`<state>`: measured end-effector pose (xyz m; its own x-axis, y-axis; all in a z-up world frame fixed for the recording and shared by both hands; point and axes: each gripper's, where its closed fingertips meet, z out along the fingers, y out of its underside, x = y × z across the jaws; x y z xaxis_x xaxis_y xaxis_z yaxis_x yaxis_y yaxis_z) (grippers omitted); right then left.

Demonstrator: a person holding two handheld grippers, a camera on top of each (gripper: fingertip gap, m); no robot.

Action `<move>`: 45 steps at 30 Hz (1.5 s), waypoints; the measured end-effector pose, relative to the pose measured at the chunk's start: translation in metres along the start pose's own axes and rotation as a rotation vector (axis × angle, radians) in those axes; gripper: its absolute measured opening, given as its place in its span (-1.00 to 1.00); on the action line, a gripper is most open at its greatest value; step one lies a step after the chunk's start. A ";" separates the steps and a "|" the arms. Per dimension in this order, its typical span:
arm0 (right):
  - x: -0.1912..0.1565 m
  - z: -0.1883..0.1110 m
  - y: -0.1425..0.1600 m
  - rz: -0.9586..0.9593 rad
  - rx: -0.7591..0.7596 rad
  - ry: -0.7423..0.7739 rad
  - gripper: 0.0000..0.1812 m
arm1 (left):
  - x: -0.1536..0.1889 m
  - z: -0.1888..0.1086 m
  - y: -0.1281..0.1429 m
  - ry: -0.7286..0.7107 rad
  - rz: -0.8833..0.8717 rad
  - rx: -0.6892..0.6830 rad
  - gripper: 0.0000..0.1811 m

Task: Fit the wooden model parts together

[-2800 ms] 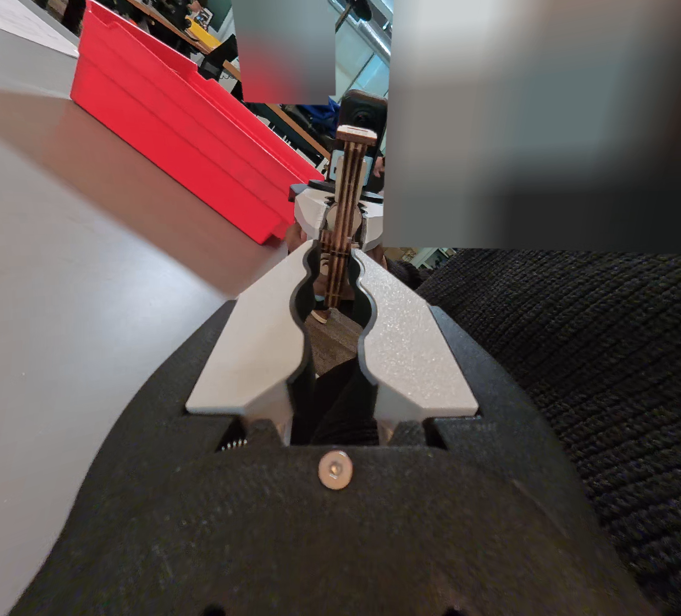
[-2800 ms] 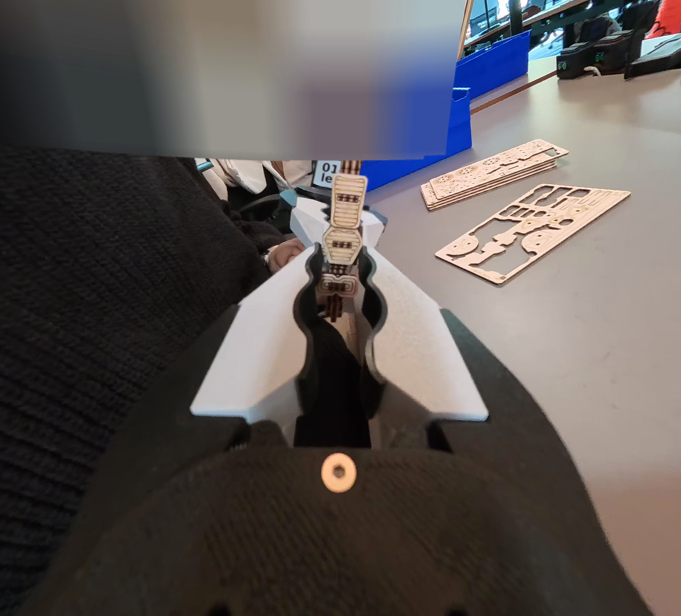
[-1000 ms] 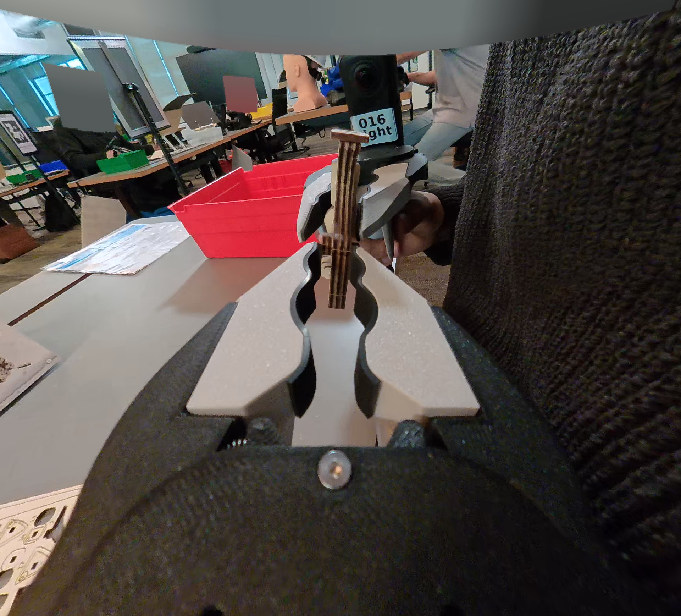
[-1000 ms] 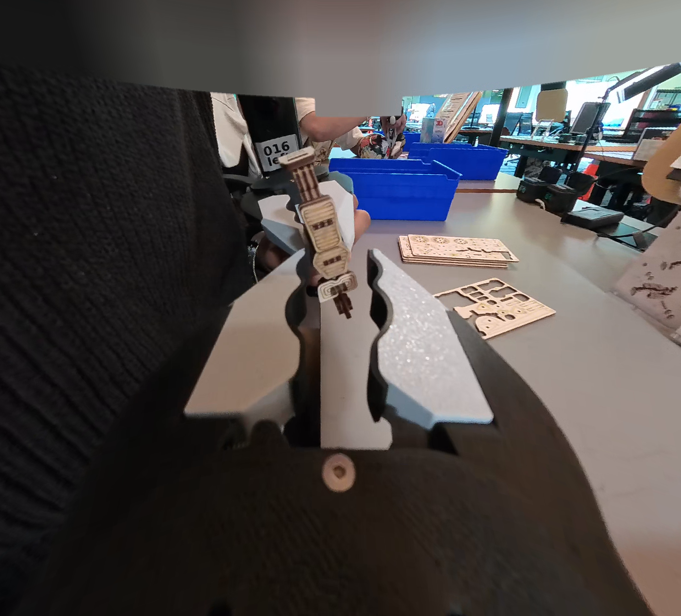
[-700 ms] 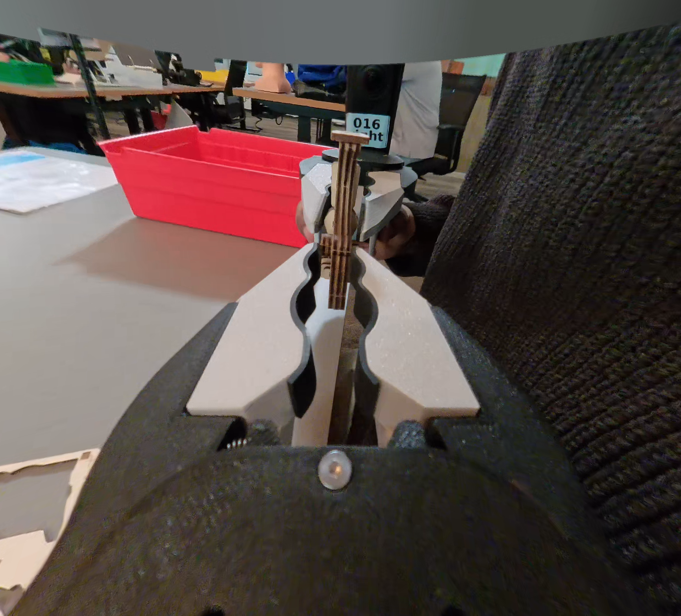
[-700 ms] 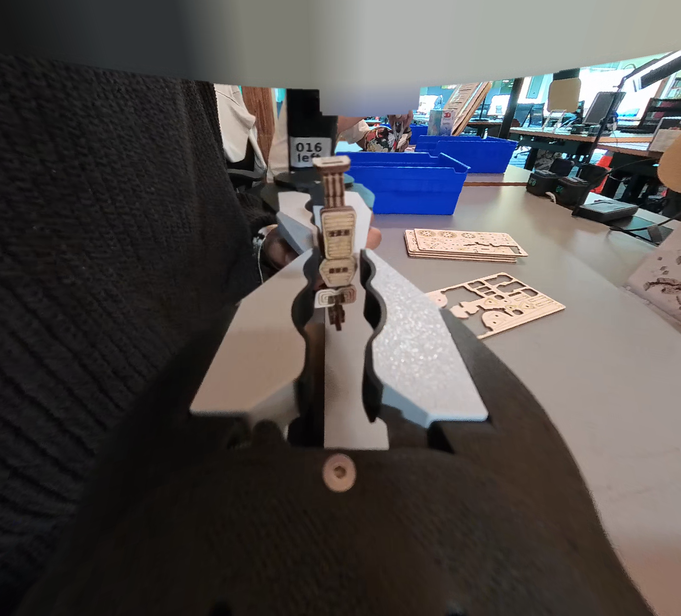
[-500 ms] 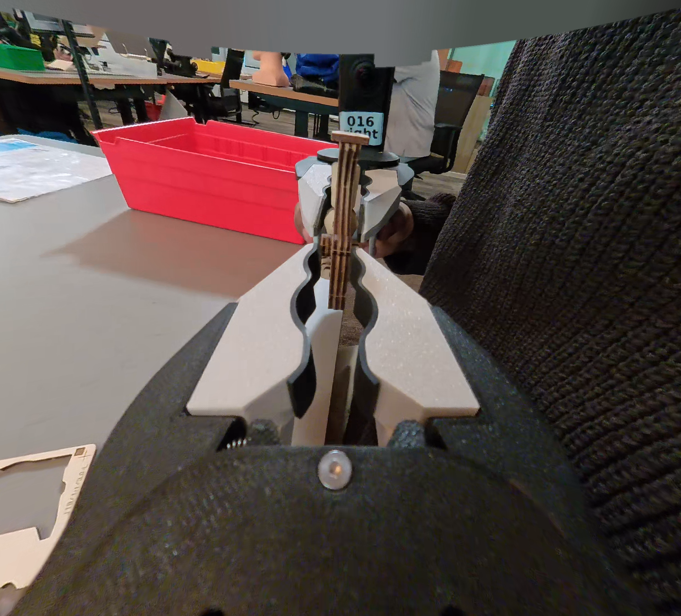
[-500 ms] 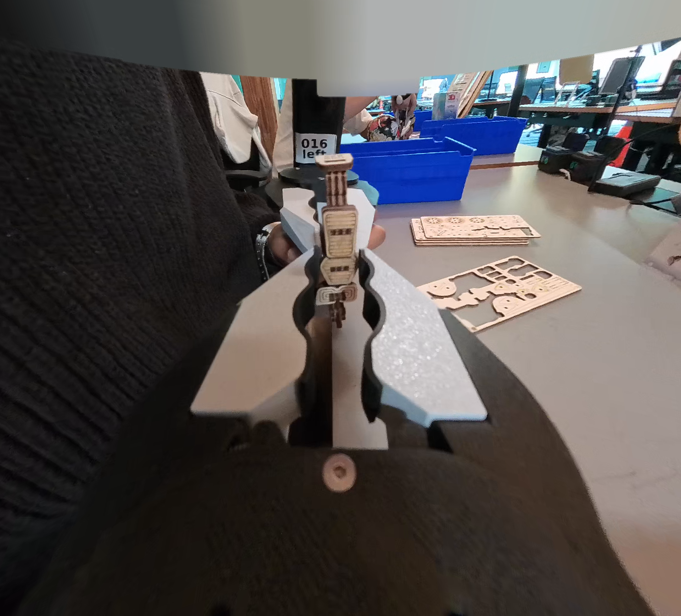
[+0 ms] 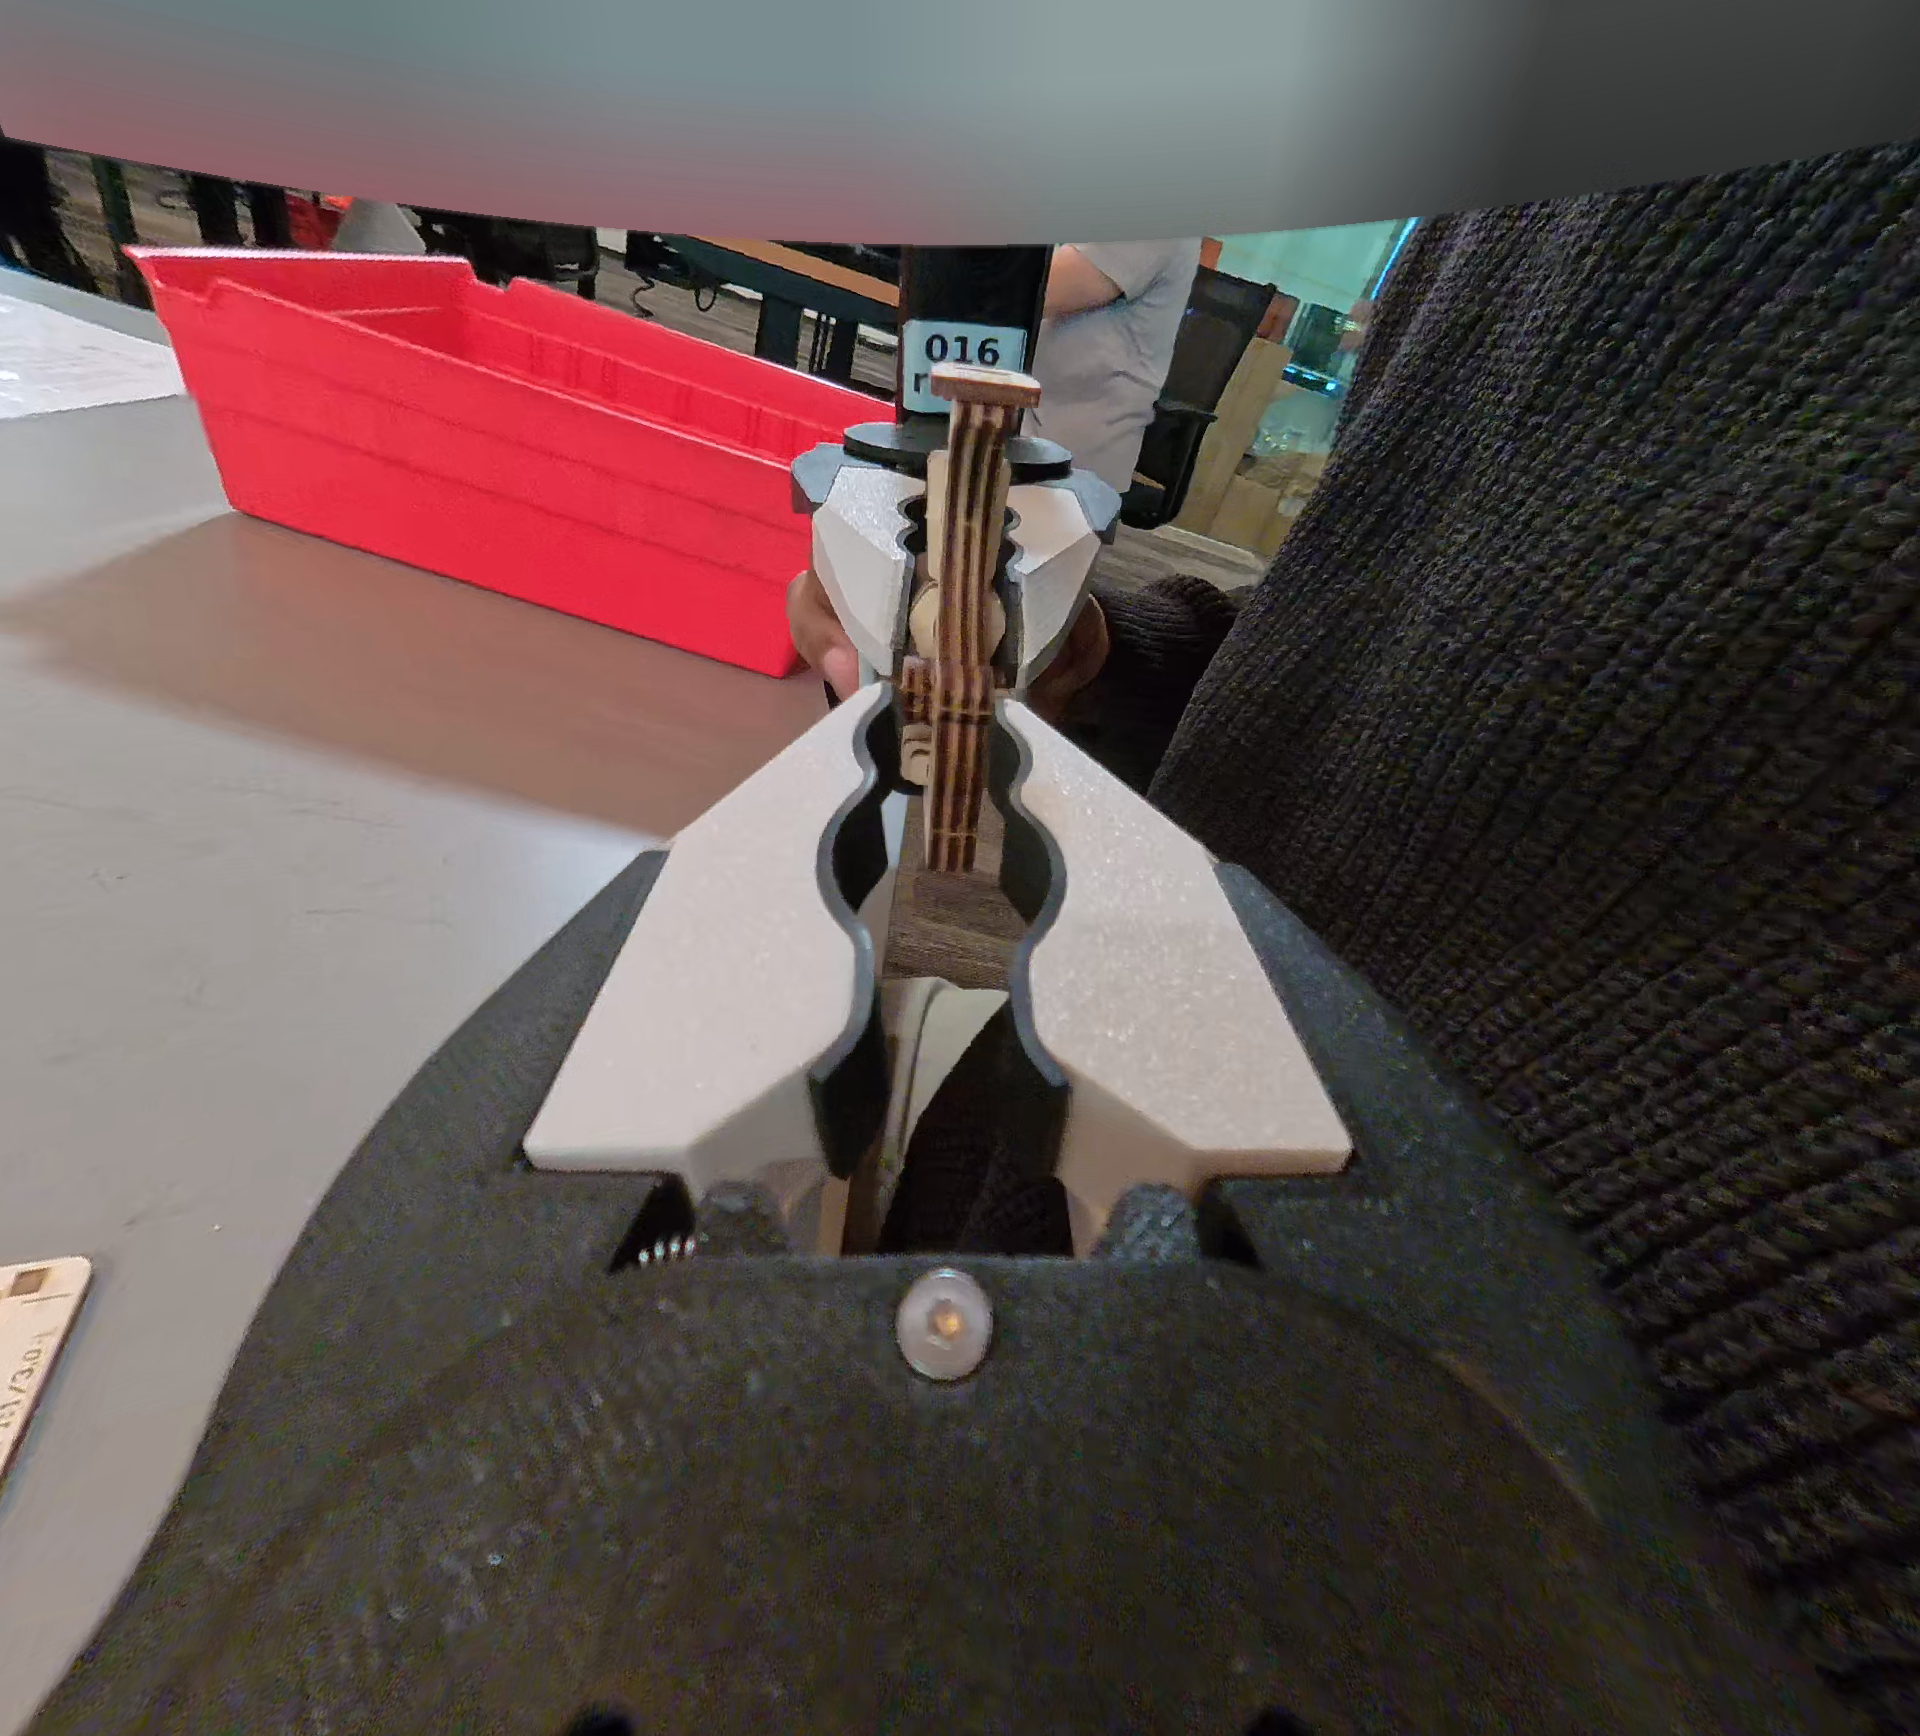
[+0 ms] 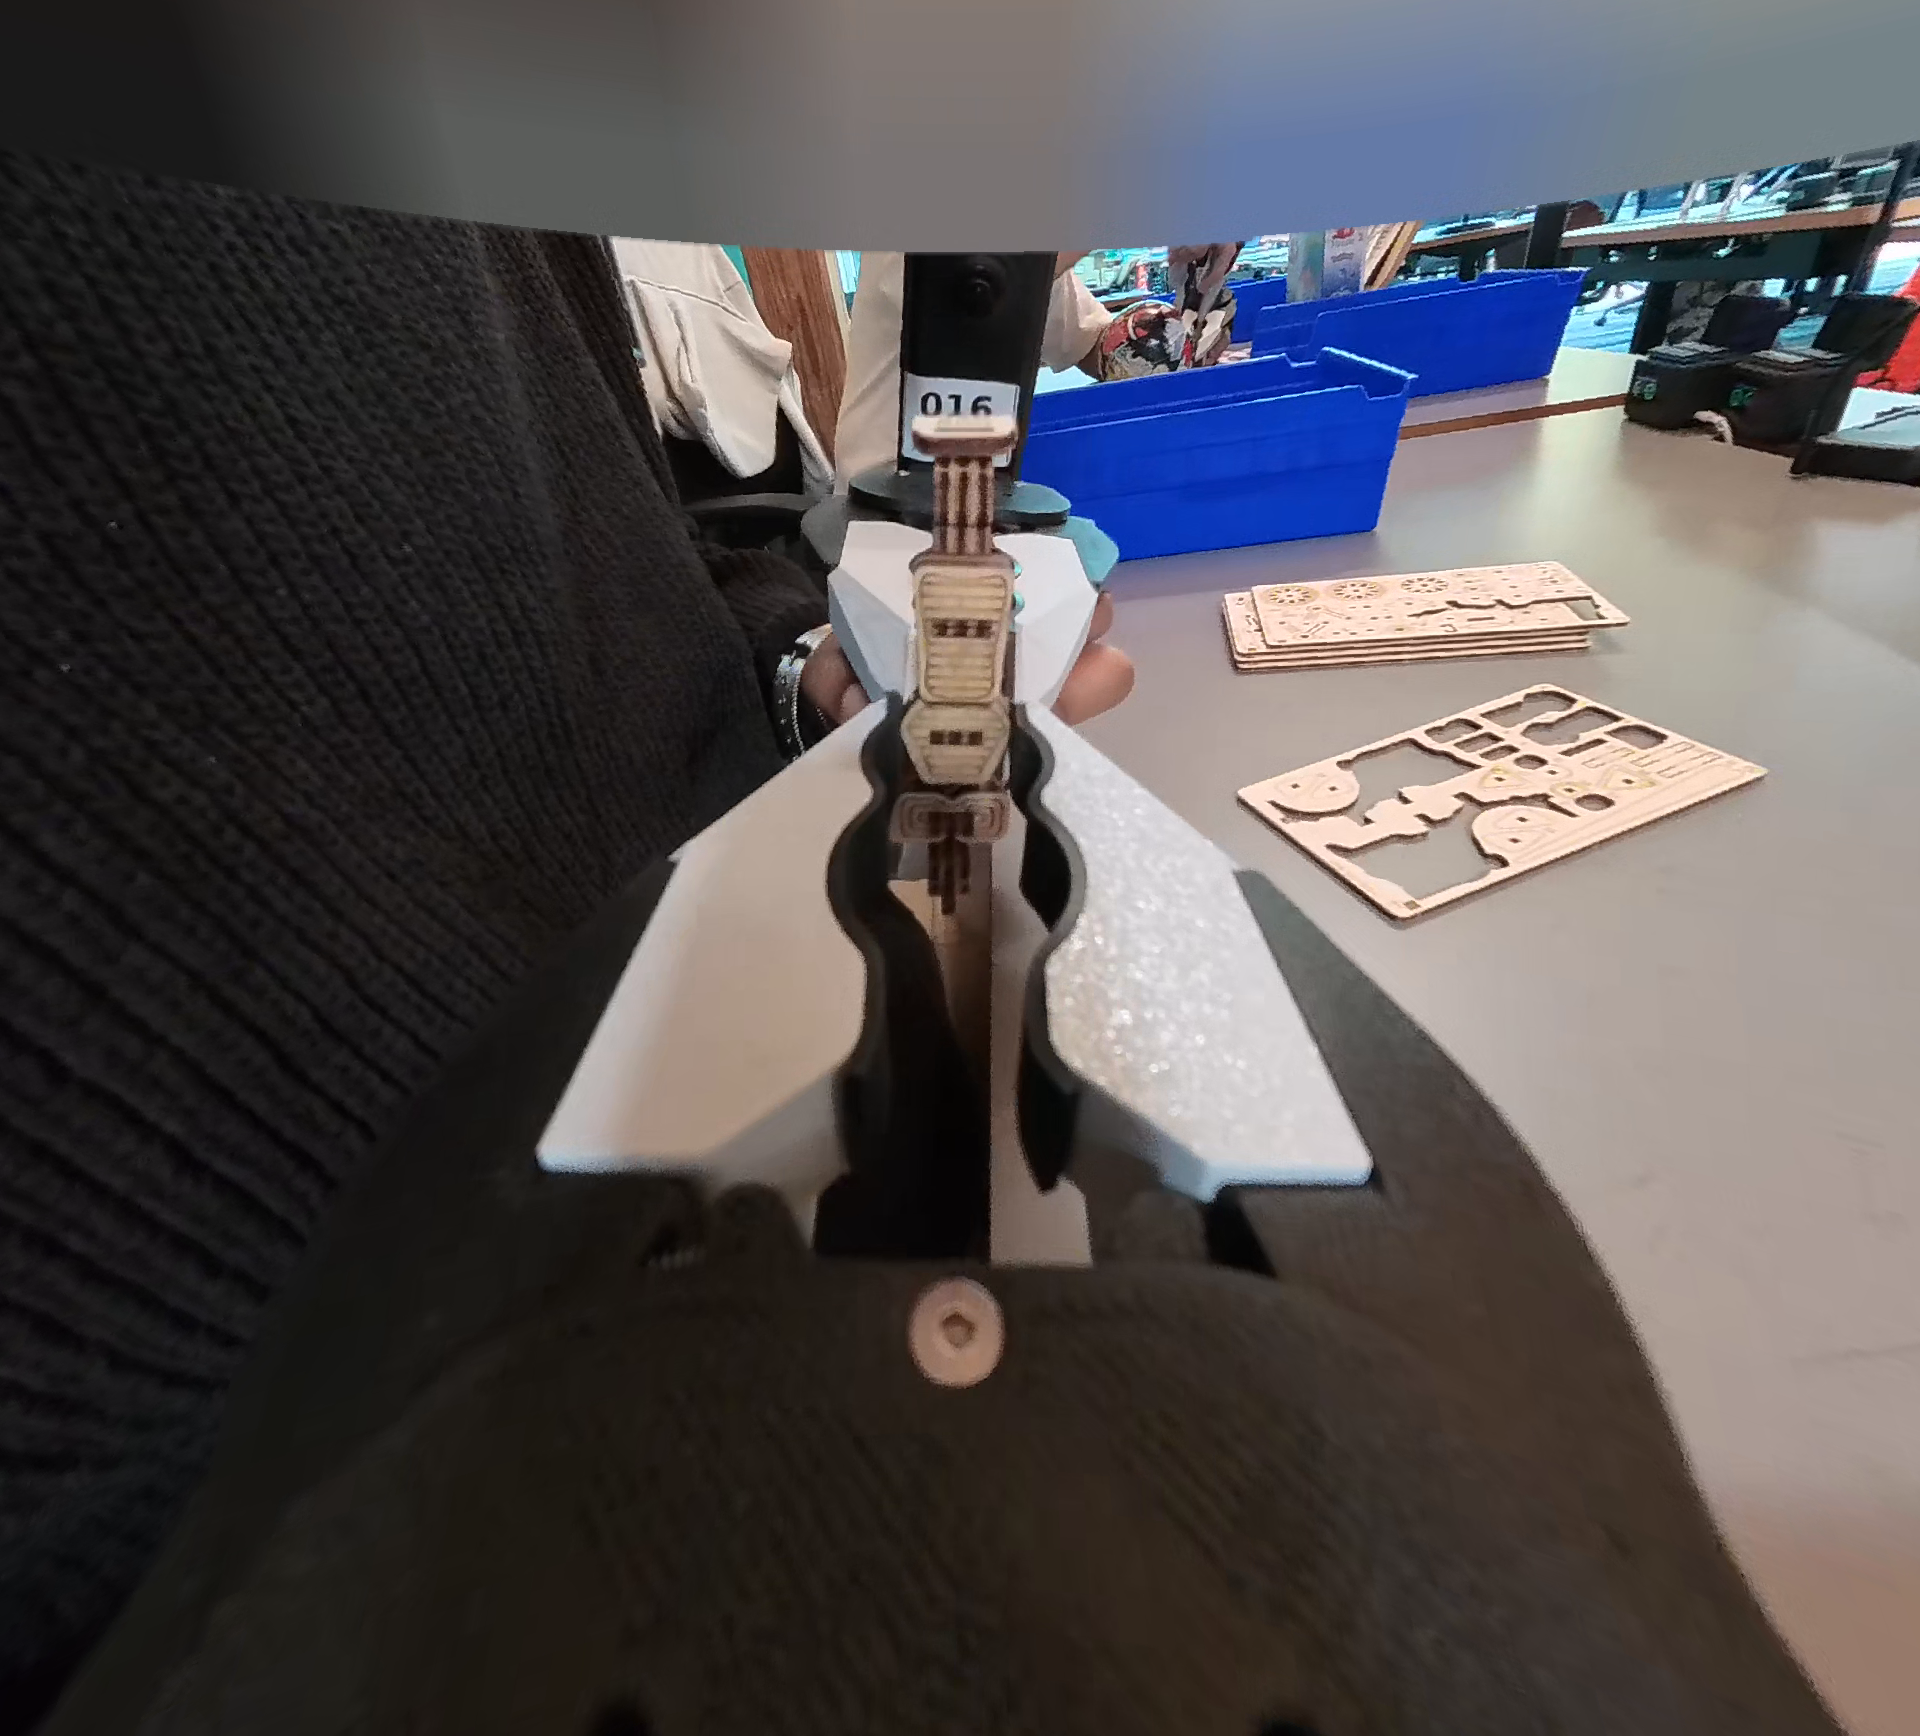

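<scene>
L wrist view, L to R: corner of a pale wooden sheet (image 9: 31, 1343) at the frame's L edge, on the grey table (image 9: 312, 855). Red bin (image 9: 499, 450) sits further back on the table. Centre: my left gripper (image 9: 948, 718), jaws nearly closed, tips pinching the wooden model part (image 9: 961, 647) at its lower section. Part stands upright, edge-on, layered ply visible, flat cap on top. Directly behind it my right gripper (image 9: 956, 585) faces me, its jaws closed on the same part higher up. R side: black knit sweater (image 9: 1558, 751) fills the frame.

R wrist view, L to R: sweater again at L. Centre: my right gripper (image 10: 954, 730), jaws nearly closed, tips clamped on the model part (image 10: 958, 678), engraved face toward the cam. My left gripper (image 10: 961, 606) grips it from the far side. R of centre: blue bin (image 10: 1216, 460) at the rear, a stack of wooden sheets (image 10: 1413, 616) near it, one punched-out sheet (image 10: 1496, 793) closer to me, apart from the stack.
</scene>
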<state>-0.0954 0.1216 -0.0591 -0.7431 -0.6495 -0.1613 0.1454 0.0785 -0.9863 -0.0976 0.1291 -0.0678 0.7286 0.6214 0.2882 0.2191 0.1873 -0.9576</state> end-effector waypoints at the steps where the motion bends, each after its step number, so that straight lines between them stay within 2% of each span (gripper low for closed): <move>1: 0.001 0.000 0.000 0.007 -0.003 -0.001 -0.78 | 0.000 0.000 0.001 0.009 -0.024 0.001 -0.83; 14: 0.006 0.001 0.004 0.080 -0.014 -0.002 -0.75 | -0.005 0.001 0.002 0.007 -0.094 0.005 -0.84; 32: 0.005 0.000 0.002 0.048 -0.014 0.017 -0.77 | -0.005 0.001 -0.003 -0.030 -0.034 0.022 -0.85; 36: 0.001 0.000 -0.001 0.002 -0.008 0.011 -0.77 | 0.001 0.001 -0.006 -0.033 0.050 0.030 -0.85; 41: -0.008 0.002 -0.006 -0.182 -0.013 0.047 -0.78 | 0.008 -0.001 -0.011 -0.056 0.206 0.043 -0.85; 45: -0.011 0.003 -0.008 -0.248 -0.006 0.066 -0.78 | 0.010 -0.001 -0.012 -0.046 0.205 0.051 -0.85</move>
<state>-0.0869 0.1257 -0.0490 -0.7964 -0.5988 0.0840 -0.0505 -0.0726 -0.9961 -0.0923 0.1316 -0.0532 0.7236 0.6846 0.0883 0.0352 0.0912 -0.9952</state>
